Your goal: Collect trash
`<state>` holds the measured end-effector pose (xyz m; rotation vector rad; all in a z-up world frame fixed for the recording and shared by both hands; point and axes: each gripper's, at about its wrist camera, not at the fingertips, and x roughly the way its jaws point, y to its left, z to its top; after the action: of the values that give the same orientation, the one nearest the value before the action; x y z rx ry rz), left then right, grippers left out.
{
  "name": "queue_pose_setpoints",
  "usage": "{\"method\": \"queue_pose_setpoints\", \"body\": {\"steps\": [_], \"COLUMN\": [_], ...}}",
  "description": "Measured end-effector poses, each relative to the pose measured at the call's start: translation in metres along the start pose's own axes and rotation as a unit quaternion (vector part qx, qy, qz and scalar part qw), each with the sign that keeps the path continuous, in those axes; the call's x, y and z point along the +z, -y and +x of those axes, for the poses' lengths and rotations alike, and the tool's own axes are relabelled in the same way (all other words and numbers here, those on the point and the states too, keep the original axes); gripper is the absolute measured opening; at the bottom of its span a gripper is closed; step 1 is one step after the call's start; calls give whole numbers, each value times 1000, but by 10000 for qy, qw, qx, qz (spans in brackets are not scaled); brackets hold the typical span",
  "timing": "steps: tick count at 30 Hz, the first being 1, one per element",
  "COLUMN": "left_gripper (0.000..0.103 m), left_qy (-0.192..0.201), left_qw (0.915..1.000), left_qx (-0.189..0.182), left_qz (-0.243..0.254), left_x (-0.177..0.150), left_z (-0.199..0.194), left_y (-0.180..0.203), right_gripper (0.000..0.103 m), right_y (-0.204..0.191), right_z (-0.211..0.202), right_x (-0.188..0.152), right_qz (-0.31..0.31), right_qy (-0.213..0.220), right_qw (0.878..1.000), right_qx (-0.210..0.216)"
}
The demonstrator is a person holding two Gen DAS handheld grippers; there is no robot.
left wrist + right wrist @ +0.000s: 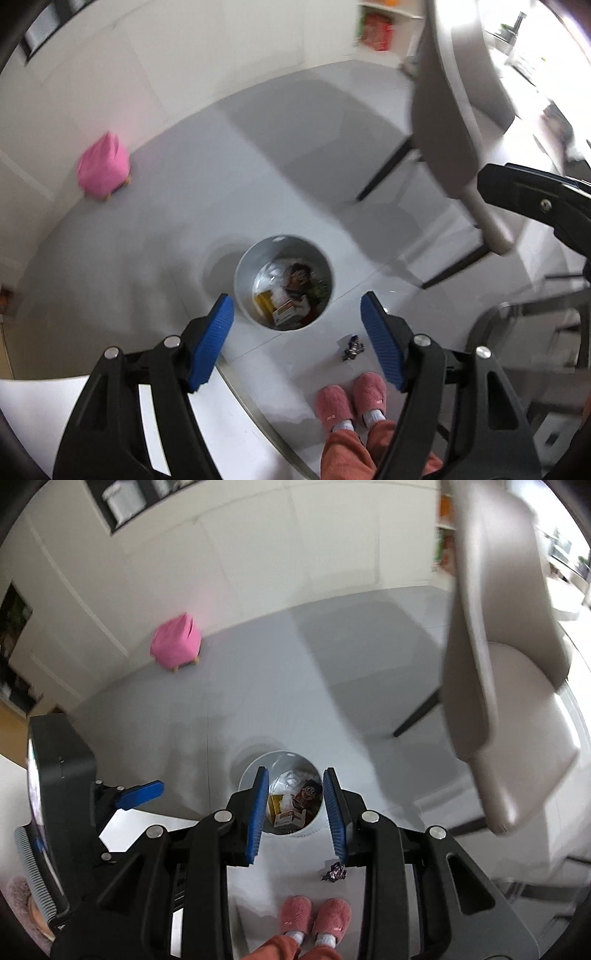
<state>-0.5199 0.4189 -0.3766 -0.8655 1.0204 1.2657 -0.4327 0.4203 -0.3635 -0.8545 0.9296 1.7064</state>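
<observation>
Grey floor (155,229), white walls (155,66), pink stool (103,167) (beige chair (509,657) nearby).

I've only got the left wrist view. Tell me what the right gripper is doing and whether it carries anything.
Observer: The right gripper is open, jaws apart, with nothing between them.
Operator: Report what it's aimed at.
Observer: The trash bin sits framed between its two fingers, with cartons and wrappers showing inside.
Operator: Give me the loose wrapper's place relative to that gripper.
Observer: The crumpled wrapper lies on the floor outside the bin, and in the right wrist view it appears just under the right-hand finger.
</observation>
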Motion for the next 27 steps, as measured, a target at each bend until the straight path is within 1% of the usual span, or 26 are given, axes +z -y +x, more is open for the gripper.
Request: {"method": "queue_pose_setpoints", "body": {"steps": [2, 5, 8, 10, 12, 14, 17, 19, 21, 23, 25, 26, 27], "left_gripper": [72, 75, 75, 75, 75, 75, 75, 75, 75, 76, 76, 76, 76], "left_qy": [115, 265, 360, 465, 557, 690, 881, 1000, 1076, 1082, 1099, 1136, 1165], "left_qw": [9995, 9956, 9874, 9775, 9654, 9507, 9247, 9062, 8912, 8752, 8607, 8510, 8442], "left_qx": [-81, -396, -758, -971, -1141, -1280, -1515, -1677, -1804, -2017, -2174, -2237, -2278], "left_qz": [298, 803, 1345, 1811, 2277, 2738, 3379, 3751, 4021, 4262, 4470, 4613, 4711], "left_x": [2, 4, 4, 1, -5, -13, -28, -45, -63, -86, -108, -123, -133], "left_z": [-23, -61, -93, -114, -132, -151, -178, -196, -210, -226, -238, -245, -250], "left_y": [22, 66, 115, 154, 191, 230, 288, 329, 368, 407, 440, 460, 475], "right_gripper": [29, 32, 32, 32, 32, 32, 32, 32, 32, 32, 32, 32, 32], "right_y": [13, 39, 68, 91, 111, 136, 165, 184, 199, 211, 224, 230, 235], "right_z": [-36, -101, -154, -194, -228, -266, -317, -348, -382, -411, -446, -460, -470], "right_x": [-9, -30, -58, -82, -106, -135, -183, -217, -255, -290, -333, -351, -367], "right_qz": [204, 590, 1069, 1459, 1834, 2258, 2815, 3134, 3446, 3691, 3961, 4072, 4166], "right_qy": [129, 368, 547, 703, 871, 1070, 1368, 1517, 1662, 1749, 1864, 1906, 1937], "right_qw": [9996, 9964, 9896, 9808, 9698, 9540, 9273, 9090, 8890, 8711, 8491, 8395, 8315], "right_qx": [-117, -475, -791, -1087, -1352, -1655, -2053, -2291, -2515, -2728, -2955, -3050, -3123]}}
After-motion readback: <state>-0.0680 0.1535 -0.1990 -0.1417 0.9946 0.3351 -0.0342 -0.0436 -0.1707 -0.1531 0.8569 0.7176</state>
